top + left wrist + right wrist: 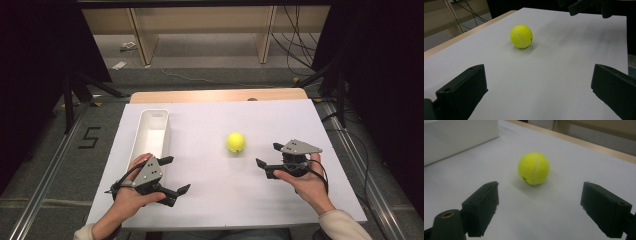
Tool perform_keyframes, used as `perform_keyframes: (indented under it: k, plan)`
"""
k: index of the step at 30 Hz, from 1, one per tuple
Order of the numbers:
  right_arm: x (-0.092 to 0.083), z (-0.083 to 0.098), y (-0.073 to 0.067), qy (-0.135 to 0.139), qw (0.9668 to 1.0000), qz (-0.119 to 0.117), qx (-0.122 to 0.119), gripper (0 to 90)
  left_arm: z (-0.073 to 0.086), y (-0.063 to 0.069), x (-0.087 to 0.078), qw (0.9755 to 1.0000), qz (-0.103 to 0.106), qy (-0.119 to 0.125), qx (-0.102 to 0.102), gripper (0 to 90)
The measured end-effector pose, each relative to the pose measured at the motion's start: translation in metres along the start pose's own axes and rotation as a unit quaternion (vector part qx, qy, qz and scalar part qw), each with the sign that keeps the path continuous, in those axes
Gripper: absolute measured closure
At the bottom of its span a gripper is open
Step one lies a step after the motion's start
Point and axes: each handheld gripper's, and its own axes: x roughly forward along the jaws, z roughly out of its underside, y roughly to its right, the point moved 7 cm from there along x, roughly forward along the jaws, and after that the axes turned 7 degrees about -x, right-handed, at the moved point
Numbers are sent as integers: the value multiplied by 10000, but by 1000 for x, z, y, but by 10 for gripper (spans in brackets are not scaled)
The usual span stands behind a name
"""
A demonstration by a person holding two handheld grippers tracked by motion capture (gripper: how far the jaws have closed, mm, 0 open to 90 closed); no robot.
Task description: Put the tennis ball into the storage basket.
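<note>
Tennis ball: a yellow tennis ball (235,142) was seen resting on the white table sheet (220,180), a curved white seam and a bit of dark print being visible on it in the gripper views (521,36) (533,168).
Ball support: it was touched by nothing except the sheet beneath it; a soft shadow was cast at its base.
Left gripper: the left gripper (172,174) was held in the person's left hand (131,192), on the near left side of the ball and well apart from it.
Left gripper state: its jaws were spread wide and nothing was held between them; in the left gripper view bare sheet was seen between them, with the ball farther ahead and slightly to the left.
Right gripper: the right gripper (269,155) was held in the person's right hand (305,180), to the right of the ball and near it, its jaws turned toward the ball.
Right gripper state: it was released, the jaws parted wide, no contact with the ball; in the right gripper view the ball was seen ahead, roughly centred between the jaws.
White bin: a long white bin (152,131) was placed to the left of the ball, well apart from it, its length running away from the person.
Table edge: a strip of wooden table (215,95) was left uncovered beyond the ball, at the far end of the sheet.
</note>
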Motion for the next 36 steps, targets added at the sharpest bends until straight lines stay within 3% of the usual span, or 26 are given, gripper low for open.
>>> perform_keyframes:
  k: [36]
  plan:
    - [21, -7, -1, -9, 10000, -62, 26, 158, -1, 1, -1, 10000, 17, 36, -16, 0]
